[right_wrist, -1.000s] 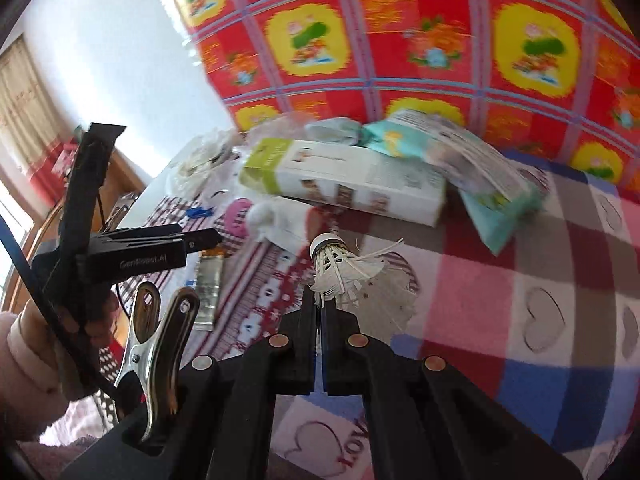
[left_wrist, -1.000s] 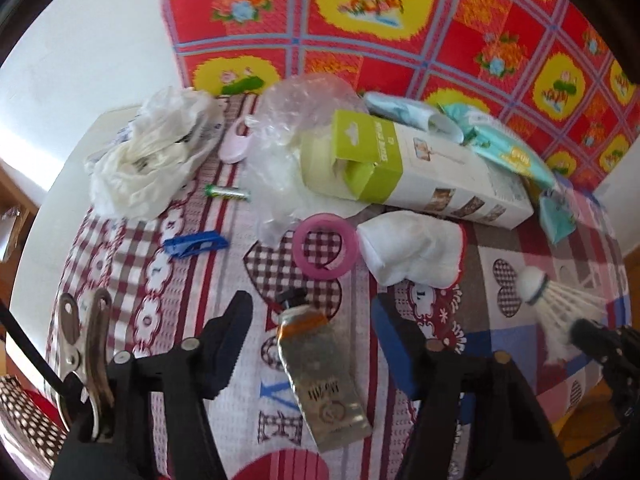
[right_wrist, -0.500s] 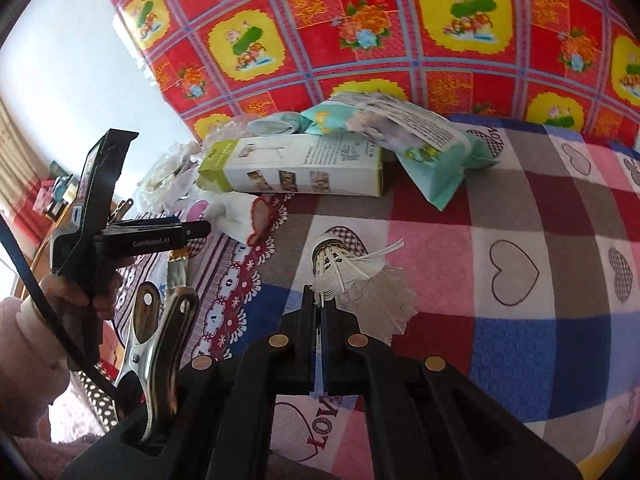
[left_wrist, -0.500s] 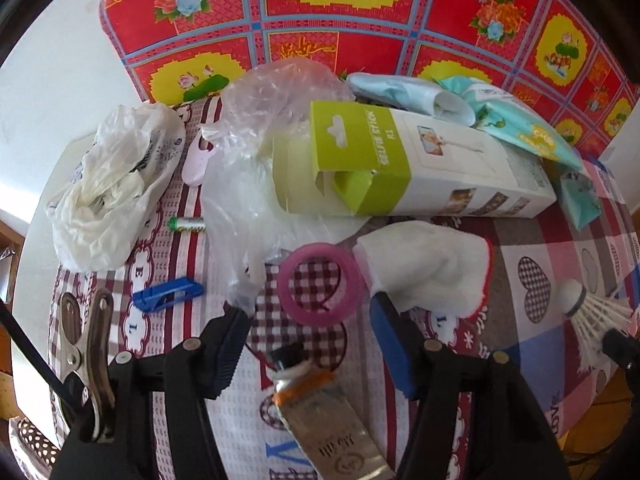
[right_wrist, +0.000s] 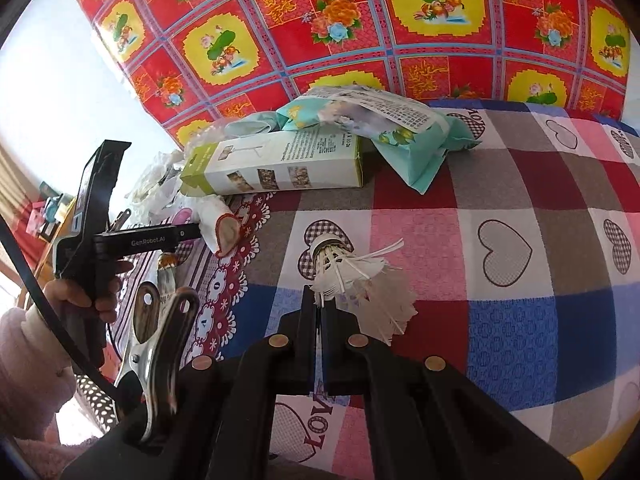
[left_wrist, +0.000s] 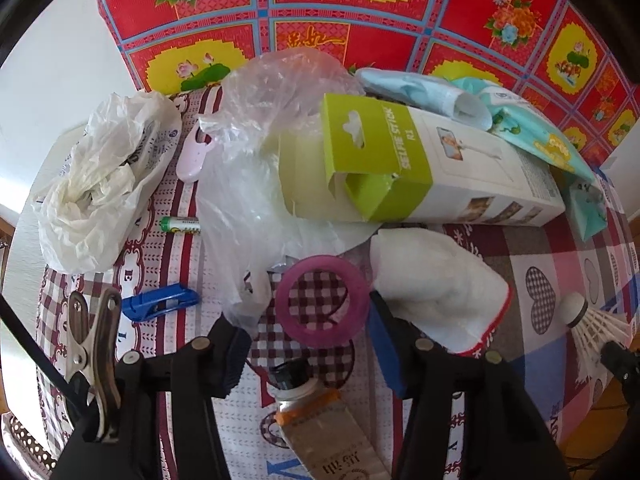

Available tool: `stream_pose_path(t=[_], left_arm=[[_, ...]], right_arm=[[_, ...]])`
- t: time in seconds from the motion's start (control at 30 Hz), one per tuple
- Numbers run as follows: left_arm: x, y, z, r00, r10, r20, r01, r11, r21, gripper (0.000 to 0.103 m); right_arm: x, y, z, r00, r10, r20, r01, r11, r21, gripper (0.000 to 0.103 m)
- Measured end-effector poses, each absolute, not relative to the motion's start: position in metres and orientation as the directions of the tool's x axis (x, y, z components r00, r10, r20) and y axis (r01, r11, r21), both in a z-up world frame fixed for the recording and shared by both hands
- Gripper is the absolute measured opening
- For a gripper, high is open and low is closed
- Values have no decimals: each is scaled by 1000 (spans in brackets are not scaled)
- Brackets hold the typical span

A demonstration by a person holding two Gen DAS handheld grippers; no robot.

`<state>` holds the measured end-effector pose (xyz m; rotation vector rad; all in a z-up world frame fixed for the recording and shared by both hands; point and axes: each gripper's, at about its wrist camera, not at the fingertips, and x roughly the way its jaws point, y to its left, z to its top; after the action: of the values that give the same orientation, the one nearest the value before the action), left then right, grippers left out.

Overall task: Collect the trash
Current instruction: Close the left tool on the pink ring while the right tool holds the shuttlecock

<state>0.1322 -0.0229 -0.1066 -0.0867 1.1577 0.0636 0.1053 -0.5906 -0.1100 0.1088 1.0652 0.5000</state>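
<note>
so far just one bit of trash picked up: right gripper [right_wrist: 320, 300] squeezed tight on the feathers of a white shuttlecock [right_wrist: 352, 276], lifted a little above the checked cloth [right_wrist: 520, 340]. left gripper [left_wrist: 308, 340] half open, closing in just now, with the pink ring [left_wrist: 322, 302] lying flat between the blue pads [left_wrist: 384, 340], not pinched yet. lots more to pick up. still lying on the cloth: a squeezed tube [left_wrist: 328, 432] just under the ring, a white sock [left_wrist: 436, 296] right beside it, a clear plastic bag [left_wrist: 272, 152] touching the ring's far side, a green and white box [left_wrist: 420, 168] with its flap open, teal packets [left_wrist: 536, 136] leaning on the box, a crumpled white bag [left_wrist: 100, 188], a small battery [left_wrist: 180, 225], a blue clip [left_wrist: 160, 302] and a pale pink clip [left_wrist: 194, 156]. no bin or trash bag for dropping things into anywhere in sight, so can't tell where it all goes. looks like the very start of the job, with nearly everything left.
</note>
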Motion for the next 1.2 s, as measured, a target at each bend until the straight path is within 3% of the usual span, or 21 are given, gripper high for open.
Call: stream_pose_path(t=[0.4, 0.47, 1.2], left_arm=[[119, -16, -105, 401, 11, -916, -87, 996, -26, 58], [119, -16, -104, 412, 8, -911, -79, 996, -27, 47], [74, -59, -32, 498, -70, -865, -39, 994, -104, 47]], right_arm=[[105, -588, -109, 384, 445, -809, -340, 883, 324, 3], [104, -588, -108, 386, 445, -808, -343, 882, 322, 3], [89, -618, -83, 465, 445, -765, -319, 891, 323, 2]])
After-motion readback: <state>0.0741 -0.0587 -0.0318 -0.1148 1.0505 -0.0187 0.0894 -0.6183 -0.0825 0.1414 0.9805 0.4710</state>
